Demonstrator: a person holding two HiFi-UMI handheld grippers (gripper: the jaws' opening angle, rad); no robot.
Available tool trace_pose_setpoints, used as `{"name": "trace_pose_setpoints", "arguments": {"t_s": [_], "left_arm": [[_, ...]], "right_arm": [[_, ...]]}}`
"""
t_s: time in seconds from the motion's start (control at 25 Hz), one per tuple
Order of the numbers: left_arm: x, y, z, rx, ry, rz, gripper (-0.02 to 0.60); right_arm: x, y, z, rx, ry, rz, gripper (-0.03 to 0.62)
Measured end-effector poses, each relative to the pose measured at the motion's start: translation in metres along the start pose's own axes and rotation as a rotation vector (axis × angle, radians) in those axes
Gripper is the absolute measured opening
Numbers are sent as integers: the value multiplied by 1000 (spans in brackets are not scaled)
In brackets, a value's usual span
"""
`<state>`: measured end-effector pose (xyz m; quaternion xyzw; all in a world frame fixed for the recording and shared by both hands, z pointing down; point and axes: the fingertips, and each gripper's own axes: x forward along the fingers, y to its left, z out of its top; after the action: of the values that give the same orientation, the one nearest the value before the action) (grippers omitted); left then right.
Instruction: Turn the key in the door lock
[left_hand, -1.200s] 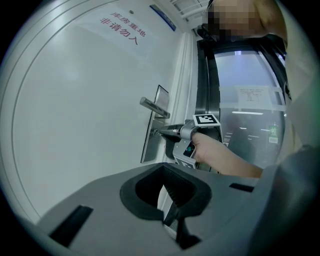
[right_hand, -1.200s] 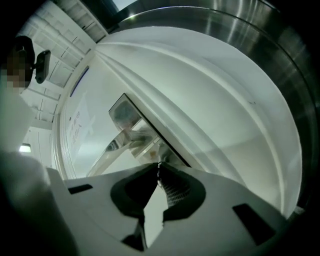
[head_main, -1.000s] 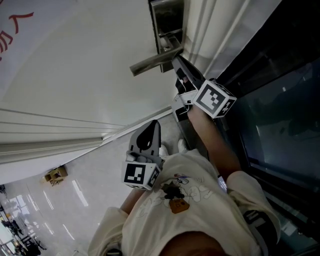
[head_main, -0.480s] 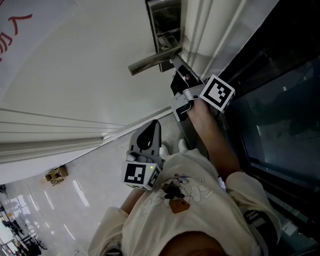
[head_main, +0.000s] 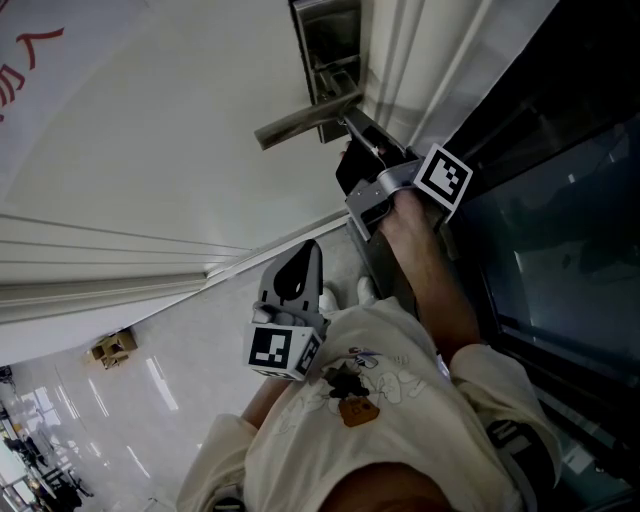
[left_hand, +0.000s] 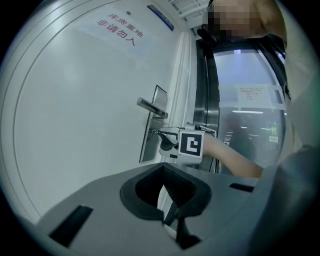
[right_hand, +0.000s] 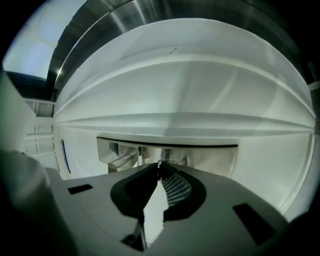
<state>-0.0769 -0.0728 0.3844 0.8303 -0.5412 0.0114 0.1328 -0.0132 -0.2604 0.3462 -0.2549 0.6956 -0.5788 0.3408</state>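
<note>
A steel lock plate (head_main: 330, 40) with a lever handle (head_main: 295, 122) sits on the white door (head_main: 150, 130). My right gripper (head_main: 348, 122) reaches up to the plate just below the lever, its marker cube (head_main: 442, 178) turned to the right. In the right gripper view the right gripper (right_hand: 159, 166) has its fingertips closed on the small key (right_hand: 168, 162), whose metal ring shows right against the plate (right_hand: 210, 155). My left gripper (head_main: 304, 252) hangs back near the body, shut with nothing in it. In the left gripper view it (left_hand: 164, 176) points toward the lever (left_hand: 150, 106).
A dark glass panel (head_main: 560, 250) in a steel frame (left_hand: 207, 100) borders the door on the right. The person's shoes (head_main: 340, 297) stand on the glossy floor by the door's foot. A small cardboard box (head_main: 110, 350) lies on the floor at the far left.
My right gripper has rolled about its own axis at the lock, so its marker cube swung round to the right. The left gripper has kept still.
</note>
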Motion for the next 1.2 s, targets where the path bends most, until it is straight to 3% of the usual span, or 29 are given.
{"name": "trace_pose_setpoints", "arguments": {"t_s": [0.8,0.96,1.12,1.2], "left_arm": [[-2,-4,-2,6,-1,2,6],[-3,-4,-1,6,3,6,6],[-5,-5,-2,9,2,13,6],[-5,-5,-1,6,2,19,6]], "right_arm": [[2,-6,-6,470,-20,84,23],[2,-5,-6,485,-25,89,24],[1,-5,-3,424,-23,89,28],[1,-2,-1,391,-25,88,119]]}}
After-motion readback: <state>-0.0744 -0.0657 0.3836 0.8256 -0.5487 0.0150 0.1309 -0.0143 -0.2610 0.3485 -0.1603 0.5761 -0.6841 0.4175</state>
